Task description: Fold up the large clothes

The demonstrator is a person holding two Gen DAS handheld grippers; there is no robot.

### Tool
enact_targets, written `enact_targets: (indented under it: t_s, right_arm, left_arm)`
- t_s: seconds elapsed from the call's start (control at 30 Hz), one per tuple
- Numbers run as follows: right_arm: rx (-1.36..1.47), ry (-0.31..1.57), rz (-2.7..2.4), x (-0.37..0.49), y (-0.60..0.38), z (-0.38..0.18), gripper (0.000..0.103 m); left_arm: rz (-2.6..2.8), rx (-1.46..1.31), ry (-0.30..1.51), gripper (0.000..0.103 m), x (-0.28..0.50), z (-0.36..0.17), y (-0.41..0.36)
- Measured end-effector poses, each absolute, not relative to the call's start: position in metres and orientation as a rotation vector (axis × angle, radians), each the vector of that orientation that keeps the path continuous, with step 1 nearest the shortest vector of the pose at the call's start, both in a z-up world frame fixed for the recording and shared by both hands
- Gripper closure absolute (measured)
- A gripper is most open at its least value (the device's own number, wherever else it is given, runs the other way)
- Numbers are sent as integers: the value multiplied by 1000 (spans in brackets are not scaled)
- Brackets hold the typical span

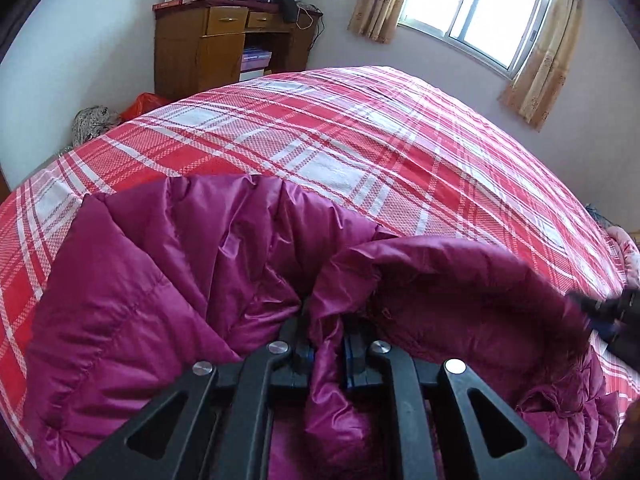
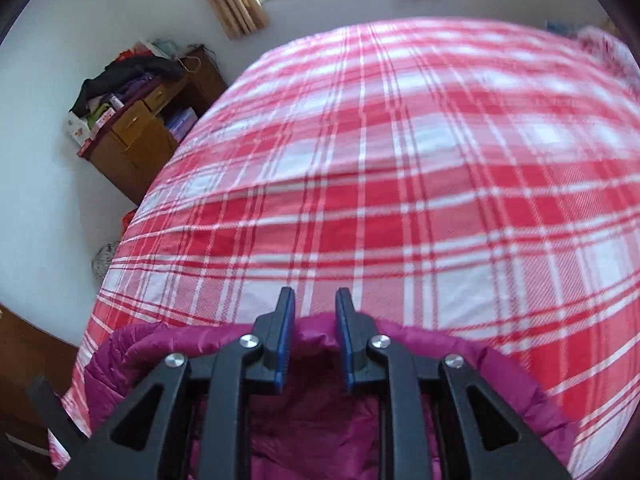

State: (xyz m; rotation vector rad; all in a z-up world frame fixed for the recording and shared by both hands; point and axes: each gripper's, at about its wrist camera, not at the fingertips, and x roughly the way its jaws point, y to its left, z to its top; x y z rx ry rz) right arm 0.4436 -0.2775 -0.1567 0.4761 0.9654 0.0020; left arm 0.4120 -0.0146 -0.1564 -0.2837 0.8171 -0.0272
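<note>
A magenta quilted down jacket (image 1: 160, 280) lies on a bed with a red and white plaid sheet (image 1: 360, 140). My left gripper (image 1: 328, 344) is shut on a fold of the jacket, with fabric pinched between its blue pads. In the right wrist view the jacket (image 2: 460, 360) lies under my right gripper (image 2: 315, 300), whose fingers (image 2: 285, 320) stand apart above the jacket's edge with nothing between them. The right gripper also shows as a dark blur at the right edge of the left wrist view (image 1: 612, 312).
A wooden desk (image 1: 224, 48) piled with clothes and boxes stands against the far wall beyond the bed; it also shows in the right wrist view (image 2: 136, 136). A curtained window (image 1: 472, 12) is at the back. A red bag (image 1: 144, 104) and a grey bundle (image 1: 92, 124) lie by the bed.
</note>
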Motion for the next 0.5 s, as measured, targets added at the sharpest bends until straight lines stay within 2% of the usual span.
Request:
enact_targets:
  t_s: [0.07, 0.23, 0.33, 0.37, 0.4, 0.5]
  right_arm:
    - [510, 1018, 36, 421, -272, -181, 80]
    - [257, 805, 76, 369, -252, -195, 83]
    - [192, 801, 35, 369, -243, -193, 83]
    - [170, 799, 27, 369, -240, -193, 82]
    - [160, 797, 24, 369, -239, -192, 82]
    - [180, 789, 33, 369, -243, -193, 82]
  left_arm:
    - [-31, -291, 815, 91, 416, -158, -13]
    - [-69, -308, 823, 90, 414, -155, -9]
    - [-99, -280, 861, 86, 401, -141, 1]
    - [-102, -276, 861, 80, 394, -136, 3]
    - [-106, -272, 857, 69, 385, -128, 7]
    - [-126, -197, 798, 50, 354, -103, 2]
